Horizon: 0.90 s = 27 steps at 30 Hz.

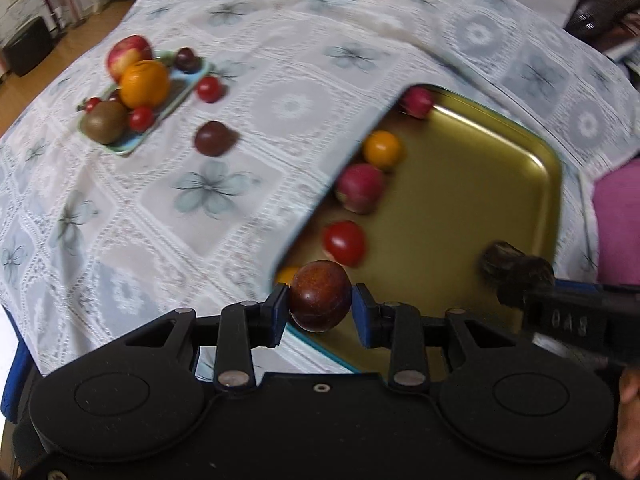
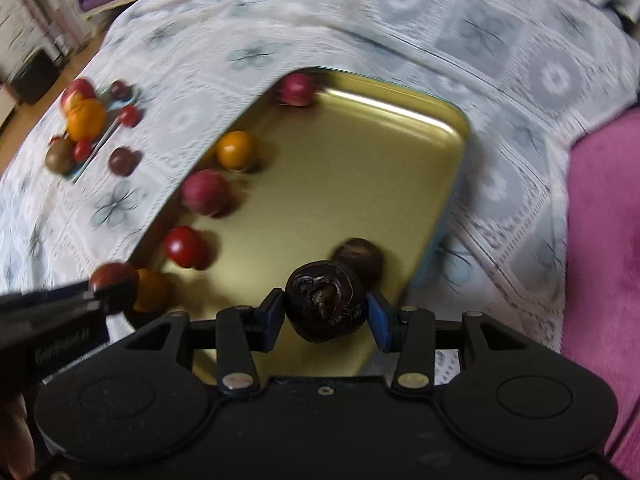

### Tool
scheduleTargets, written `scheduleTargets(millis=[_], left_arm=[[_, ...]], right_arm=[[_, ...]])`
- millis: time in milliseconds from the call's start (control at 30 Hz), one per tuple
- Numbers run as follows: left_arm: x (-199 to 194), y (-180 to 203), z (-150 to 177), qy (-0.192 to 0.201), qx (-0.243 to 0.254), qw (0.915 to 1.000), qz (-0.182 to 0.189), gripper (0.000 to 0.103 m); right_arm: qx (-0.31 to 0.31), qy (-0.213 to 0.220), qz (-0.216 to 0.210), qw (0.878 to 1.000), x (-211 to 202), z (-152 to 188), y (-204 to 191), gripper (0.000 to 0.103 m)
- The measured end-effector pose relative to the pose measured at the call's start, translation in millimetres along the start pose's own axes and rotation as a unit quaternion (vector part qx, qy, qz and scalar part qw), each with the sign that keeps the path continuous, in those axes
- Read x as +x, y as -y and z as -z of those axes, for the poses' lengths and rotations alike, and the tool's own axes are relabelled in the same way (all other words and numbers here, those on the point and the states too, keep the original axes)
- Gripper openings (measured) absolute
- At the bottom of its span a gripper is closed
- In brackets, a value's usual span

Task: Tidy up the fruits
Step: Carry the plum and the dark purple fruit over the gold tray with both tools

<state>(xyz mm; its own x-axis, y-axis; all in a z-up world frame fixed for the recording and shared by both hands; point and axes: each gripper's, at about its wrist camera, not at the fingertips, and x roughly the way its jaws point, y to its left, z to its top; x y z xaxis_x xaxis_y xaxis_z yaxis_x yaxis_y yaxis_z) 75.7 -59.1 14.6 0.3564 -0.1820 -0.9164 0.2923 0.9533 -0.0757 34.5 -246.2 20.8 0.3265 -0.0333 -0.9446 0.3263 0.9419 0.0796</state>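
The glossy reddish-brown round plum (image 1: 319,297) is pinched between the blue pads of the left gripper (image 1: 320,304), above the near-left corner of the gold-coloured rectangular metal tray (image 1: 472,200). The dark wrinkled round fruit (image 2: 325,307) is pinched likewise in the right gripper (image 2: 326,312), over the tray's near end. Along the tray's left wall lie 5 small fruits, among them a red cherry tomato (image 1: 345,242) and a small orange one (image 1: 382,149). Well left of the tray, on the white lace tablecloth (image 1: 256,92), a small pale-blue dish (image 1: 132,145) holds more fruit, with a loose dark plum (image 1: 213,138) beside it. Both loads appear mid-carry. Next comes lowering each into an open spot and spreading the jaws without nudging the row.
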Motion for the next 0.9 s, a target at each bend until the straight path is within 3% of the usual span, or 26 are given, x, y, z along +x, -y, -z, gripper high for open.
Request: scheduleTargets(millis=[400, 667, 900], left_arm=[[15.1, 54.3, -9.0, -0.017, 0.024, 0.9996, 0.001, 0.043], [36.2, 69.5, -20.6, -0.030, 0.020, 0.9992, -0.016, 0.043], [53.9, 75.2, -25.5, -0.037, 0.021, 0.9986, -0.031, 0.043]], right_arm=[[0.070, 0.026, -0.010, 0.997, -7.9, -37.7, 42.2, 0.047], [0.041, 0.022, 0.010, 0.999, 21.4, -70.0, 45.8, 0.047], [0.009, 0.051, -0.026, 0.998, 25.4, -64.2, 53.5, 0.047]])
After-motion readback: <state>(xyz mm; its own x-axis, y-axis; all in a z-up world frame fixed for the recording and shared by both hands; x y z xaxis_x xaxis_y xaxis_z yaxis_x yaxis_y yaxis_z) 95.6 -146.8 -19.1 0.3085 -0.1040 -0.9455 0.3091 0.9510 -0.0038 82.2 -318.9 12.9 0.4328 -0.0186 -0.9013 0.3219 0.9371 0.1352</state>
